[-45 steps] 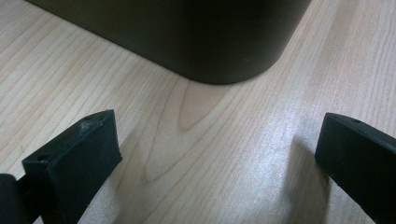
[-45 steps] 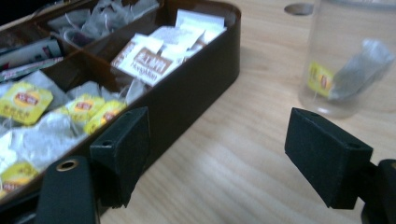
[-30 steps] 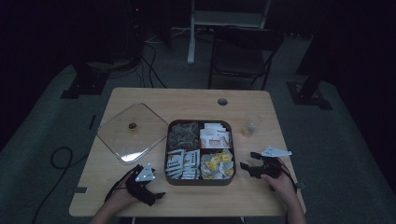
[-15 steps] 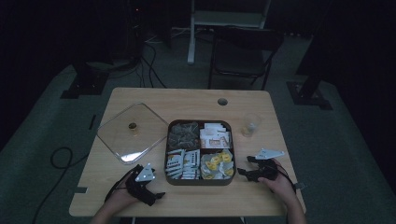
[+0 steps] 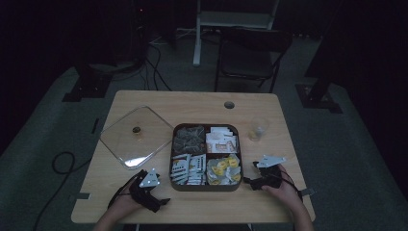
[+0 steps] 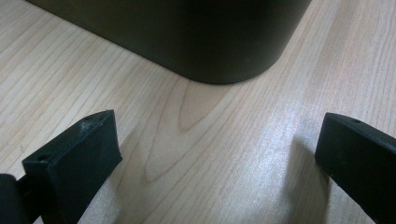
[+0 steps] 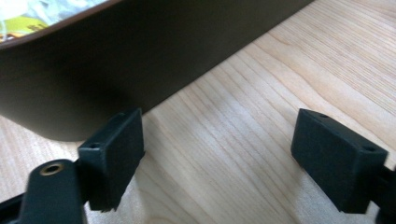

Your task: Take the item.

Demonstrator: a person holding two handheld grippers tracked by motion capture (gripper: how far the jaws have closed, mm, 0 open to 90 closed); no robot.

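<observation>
1. A light wooden table with a round cable hole near its far edge.
2. A dark four-compartment tray sits at its middle.
3. A clear square lid lies left of the tray.
4. A small clear cup stands to the right.

High view: fixed above the near edge, facing forward and down, taking in the whole table and the floor beyond. Left gripper view: set low, very close to the tabletop, facing the near left corner of the dark tray. Right gripper view: equally low and close, facing the tray's right wall. All three views share the tray.
</observation>
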